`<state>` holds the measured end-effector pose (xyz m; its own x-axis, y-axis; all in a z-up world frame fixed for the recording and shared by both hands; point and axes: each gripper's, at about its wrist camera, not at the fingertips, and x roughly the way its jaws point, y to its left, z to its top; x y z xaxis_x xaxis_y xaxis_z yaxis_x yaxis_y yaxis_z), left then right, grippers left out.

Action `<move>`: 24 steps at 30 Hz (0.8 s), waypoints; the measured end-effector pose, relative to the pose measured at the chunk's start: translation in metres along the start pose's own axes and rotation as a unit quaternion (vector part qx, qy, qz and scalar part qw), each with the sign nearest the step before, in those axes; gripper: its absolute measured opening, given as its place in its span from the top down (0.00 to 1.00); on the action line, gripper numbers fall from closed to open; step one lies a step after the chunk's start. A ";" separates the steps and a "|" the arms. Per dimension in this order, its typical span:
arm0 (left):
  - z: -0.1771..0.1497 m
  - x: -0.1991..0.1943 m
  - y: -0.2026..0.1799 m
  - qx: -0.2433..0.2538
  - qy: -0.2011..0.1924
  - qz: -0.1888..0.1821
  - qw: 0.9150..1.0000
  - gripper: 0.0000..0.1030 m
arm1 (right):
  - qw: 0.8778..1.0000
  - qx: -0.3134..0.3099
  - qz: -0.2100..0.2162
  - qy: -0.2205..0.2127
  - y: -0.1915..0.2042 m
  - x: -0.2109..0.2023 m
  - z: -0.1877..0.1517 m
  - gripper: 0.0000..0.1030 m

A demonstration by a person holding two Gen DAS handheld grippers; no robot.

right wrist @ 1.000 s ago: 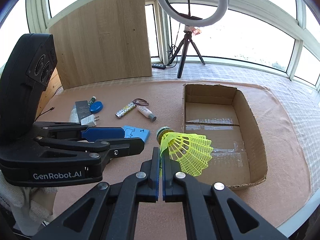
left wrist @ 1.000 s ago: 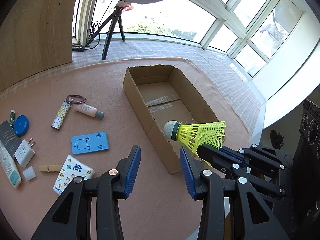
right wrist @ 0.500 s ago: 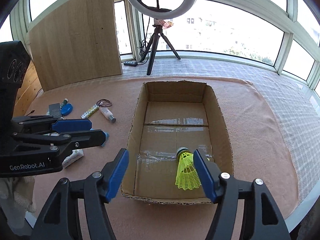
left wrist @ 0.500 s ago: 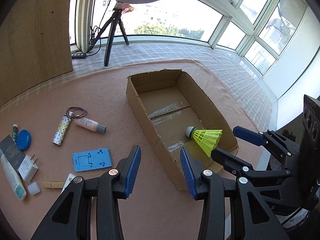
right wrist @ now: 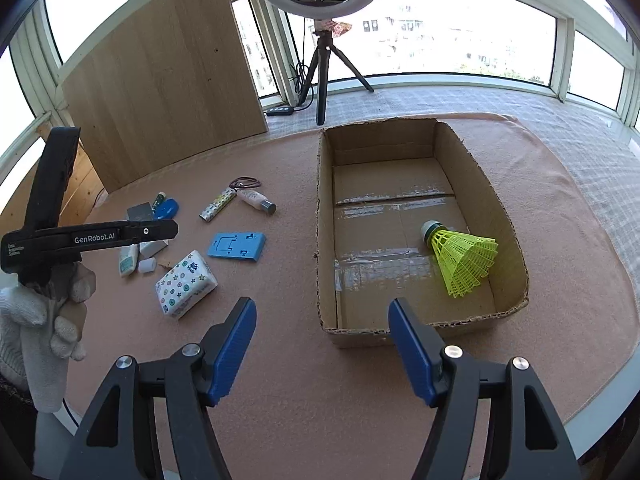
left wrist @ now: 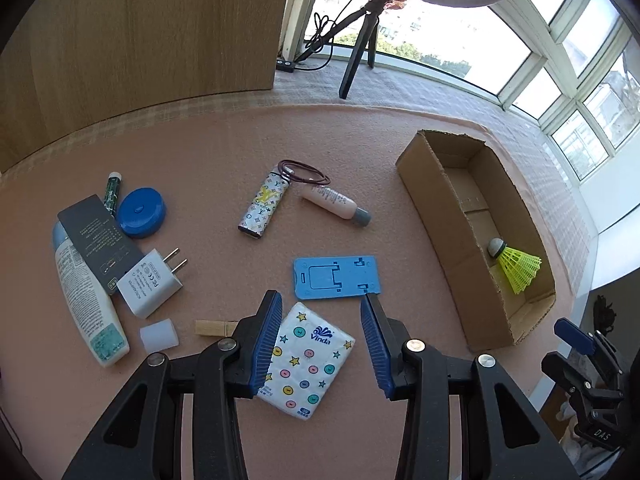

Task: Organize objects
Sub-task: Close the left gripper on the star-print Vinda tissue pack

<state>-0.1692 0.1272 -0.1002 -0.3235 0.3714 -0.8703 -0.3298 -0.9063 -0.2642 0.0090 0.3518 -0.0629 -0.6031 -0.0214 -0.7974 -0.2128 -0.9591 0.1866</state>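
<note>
A yellow shuttlecock [right wrist: 460, 256] lies on its side inside the open cardboard box [right wrist: 325, 220], near the box's front right corner. My right gripper [right wrist: 322, 308] is open and empty, hanging over the box's near left corner. My left gripper [left wrist: 320, 298] is open above the loose items on the pink mat. A star-patterned tissue pack [left wrist: 308, 364] shows between its fingers, untouched, and a blue phone stand [left wrist: 336, 278] lies just beyond its tips. From the left wrist view the shuttlecock [left wrist: 516, 264] and box [left wrist: 448, 216] are at the right.
On the mat lie a patterned lighter [left wrist: 264, 206], hair bands [left wrist: 304, 172], a small bottle [left wrist: 336, 204], a white charger [left wrist: 152, 280], a blue round case [left wrist: 140, 212], a white tube [left wrist: 86, 296], a clothespin [left wrist: 212, 328] and a white cap [left wrist: 158, 336]. A ring-light tripod [right wrist: 320, 72] and wooden board [right wrist: 160, 80] stand behind. A gloved hand [right wrist: 40, 320] holds the left gripper.
My right gripper opened and let go of the shuttlecock, which dropped into the box. My left gripper swung left, away from the box, and lowered over the tissue pack and loose items.
</note>
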 end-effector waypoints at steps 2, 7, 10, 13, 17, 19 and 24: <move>-0.001 0.009 0.009 -0.006 0.012 0.000 1.000 0.58 | 1.000 0.006 0.003 0.003 0.004 -0.001 -0.007 0.37; -0.006 0.022 0.021 -0.006 0.032 -0.010 0.999 0.58 | 1.000 0.005 0.002 0.004 0.013 -0.006 -0.018 0.37; -0.007 0.032 0.026 -0.015 0.045 -0.015 0.999 0.58 | 1.000 0.021 0.007 0.005 0.012 -0.008 -0.022 0.37; -0.012 0.036 0.026 -0.019 0.050 -0.022 0.998 0.64 | 0.999 0.036 0.014 0.012 0.012 -0.006 -0.025 0.37; -0.019 0.036 0.023 -0.015 0.051 -0.024 0.998 0.75 | 0.999 0.033 0.015 0.019 0.016 -0.005 -0.026 0.37; -0.024 0.035 0.024 -0.018 0.052 -0.026 0.998 0.78 | 0.999 0.034 0.019 0.023 0.017 -0.004 -0.026 0.37; -0.040 0.028 0.028 -0.033 0.050 -0.035 0.998 0.79 | 0.998 0.035 0.031 0.034 0.023 0.001 -0.023 0.37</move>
<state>-0.1519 0.1041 -0.1484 -0.2100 0.4157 -0.8849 -0.2876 -0.8913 -0.3505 0.0213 0.3231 -0.0728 -0.5630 -0.1010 -0.8202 -0.2321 -0.9332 0.2742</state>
